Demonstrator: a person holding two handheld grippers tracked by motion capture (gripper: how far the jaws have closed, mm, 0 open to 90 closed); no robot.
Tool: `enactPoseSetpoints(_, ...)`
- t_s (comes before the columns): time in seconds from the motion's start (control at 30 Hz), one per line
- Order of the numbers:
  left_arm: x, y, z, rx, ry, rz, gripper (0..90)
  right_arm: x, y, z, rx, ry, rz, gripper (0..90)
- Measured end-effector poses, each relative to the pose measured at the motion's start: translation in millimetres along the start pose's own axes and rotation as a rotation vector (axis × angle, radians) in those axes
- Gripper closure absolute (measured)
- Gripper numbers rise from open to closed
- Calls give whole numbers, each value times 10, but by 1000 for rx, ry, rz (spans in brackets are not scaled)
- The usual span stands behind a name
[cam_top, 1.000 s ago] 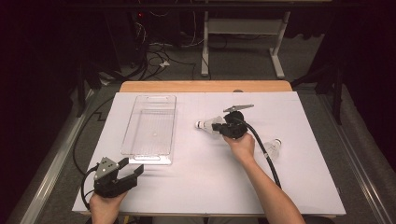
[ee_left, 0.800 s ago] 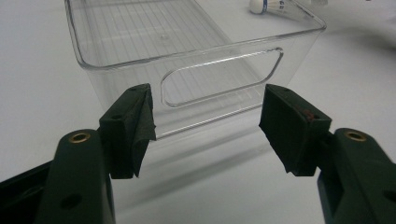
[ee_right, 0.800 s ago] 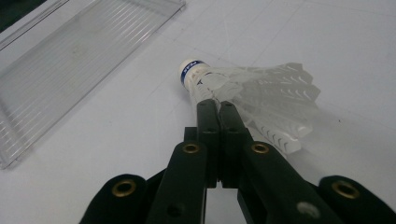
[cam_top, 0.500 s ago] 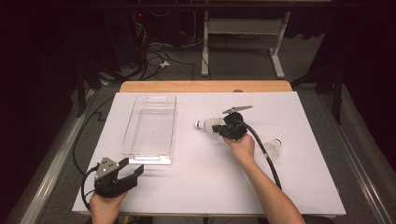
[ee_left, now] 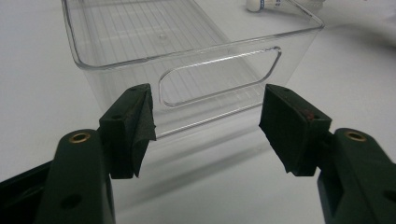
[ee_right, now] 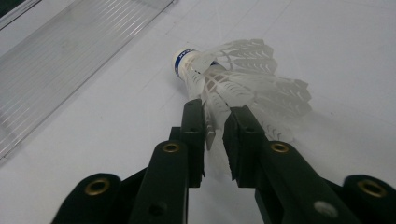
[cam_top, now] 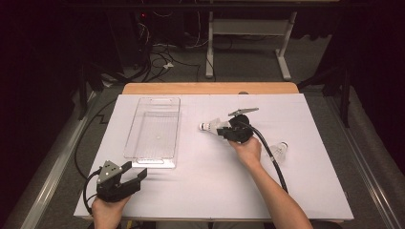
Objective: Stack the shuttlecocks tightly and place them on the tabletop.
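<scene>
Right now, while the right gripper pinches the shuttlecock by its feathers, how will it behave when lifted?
The shuttlecock probably lifts easily; it looks very light. Its thin feathers may bend or crack between the right gripper jaws. Released, it would probably roll in a curve.

My left hand [cam_top: 107,210] sits at the near left corner of the table, wrapped around the left gripper [cam_top: 136,176], which lies low and points forward and to the right. In the left gripper view its jaws stand wide apart with nothing between the pads [ee_left: 140,123]. My right forearm [cam_top: 277,200] runs diagonally from the bottom edge toward the table's middle, and the right hand [cam_top: 246,150] holds the right gripper [cam_top: 222,132] pointing left. In the right gripper view its jaws are drawn close together, pinching white feathers between the pads [ee_right: 233,135]. A black cable [cam_top: 270,157] trails back along my right arm.
</scene>
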State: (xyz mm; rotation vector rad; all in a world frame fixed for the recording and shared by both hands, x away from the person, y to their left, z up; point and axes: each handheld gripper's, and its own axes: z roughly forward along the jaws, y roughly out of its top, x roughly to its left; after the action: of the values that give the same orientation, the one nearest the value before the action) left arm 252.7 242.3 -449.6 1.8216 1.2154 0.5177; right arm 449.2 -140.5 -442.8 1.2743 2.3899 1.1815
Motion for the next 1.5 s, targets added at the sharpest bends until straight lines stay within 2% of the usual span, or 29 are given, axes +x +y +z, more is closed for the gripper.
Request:
enactPoseSetpoints(0.73, -2, 0, -3, -1, 1, 0, 359, -12, -22, -145, 12, -37, -25, 616)
enactPoseSetpoints(1.5, -2, 0, -2, 0, 2, -1, 359, 14, -31, -303, -4, -66, -57, 569)
